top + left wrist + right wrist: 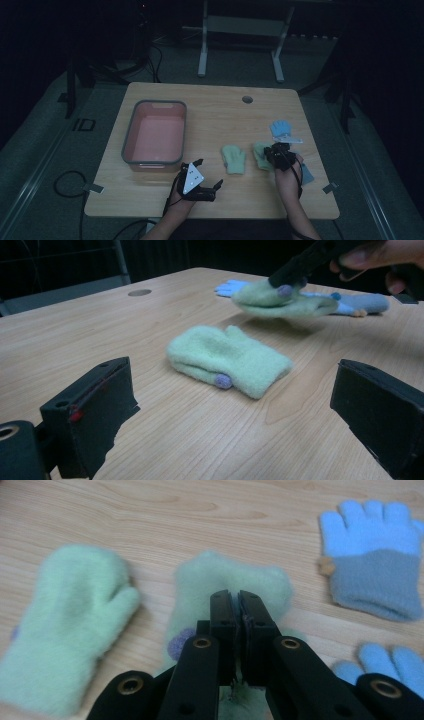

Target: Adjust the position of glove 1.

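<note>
- The right gripper (235, 611) has its jaws clamped together on the cuff end of a pale green mitten (235, 582); in the left gripper view this mitten (280, 301) hangs clear of the tabletop with its shadow beneath it.
- In the high view the right gripper (278, 151) sits at the right of the table (215, 107), the held mitten (260, 154) just to its left.
- A second green mitten (233, 159) lies flat on the wood just left of the held one, near the middle.
- A blue glove (281, 128) lies just beyond the right gripper, and another blue glove (372, 560) shows to its right.
- The left gripper (202, 176) rests at the near edge, its jaws wide apart and empty, pointed towards the flat mitten.
- A pink bin (129, 137) with a grey rim stands at the left, well apart from the mittens.
</note>
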